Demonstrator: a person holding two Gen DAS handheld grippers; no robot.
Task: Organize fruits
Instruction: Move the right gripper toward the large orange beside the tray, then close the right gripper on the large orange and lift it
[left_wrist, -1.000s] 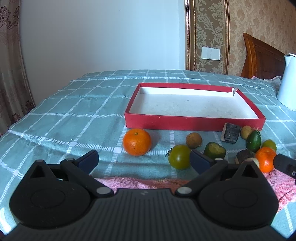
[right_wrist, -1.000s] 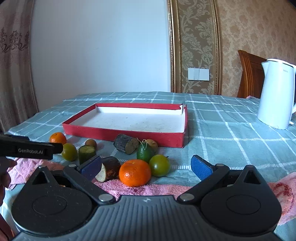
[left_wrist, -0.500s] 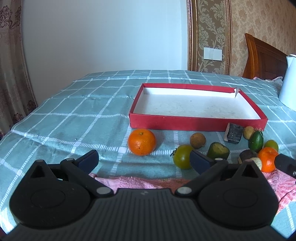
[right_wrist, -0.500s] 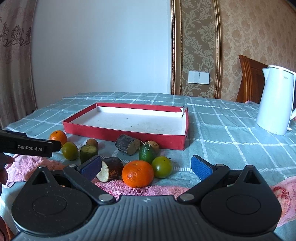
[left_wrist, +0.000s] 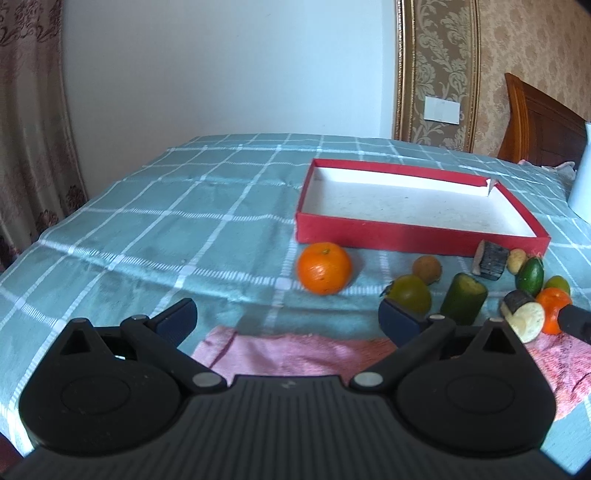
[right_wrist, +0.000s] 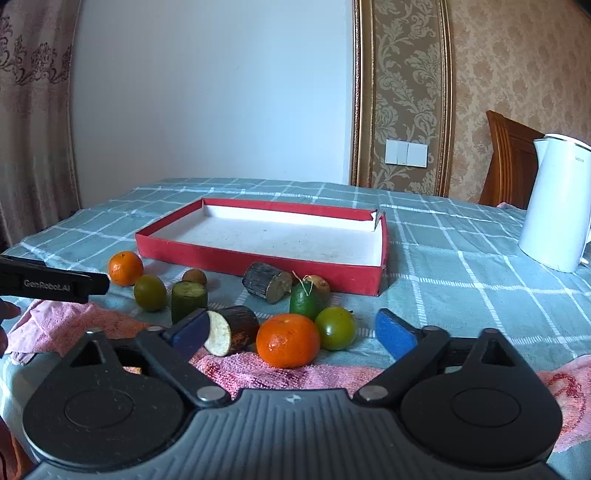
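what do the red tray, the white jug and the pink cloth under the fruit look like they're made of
Red tray: seems to be cardboard, matte red outside and white inside, with a torn, bent far corner.
White jug: looks like smooth, slightly glossy plastic; painted metal is possible.
Pink cloth: terry towelling, with a fuzzy looped pile.

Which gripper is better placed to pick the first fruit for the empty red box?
Right. The right gripper frames an orange between its closing fingers, pads not yet touching. The left gripper is open over bare cloth, short of the other orange.
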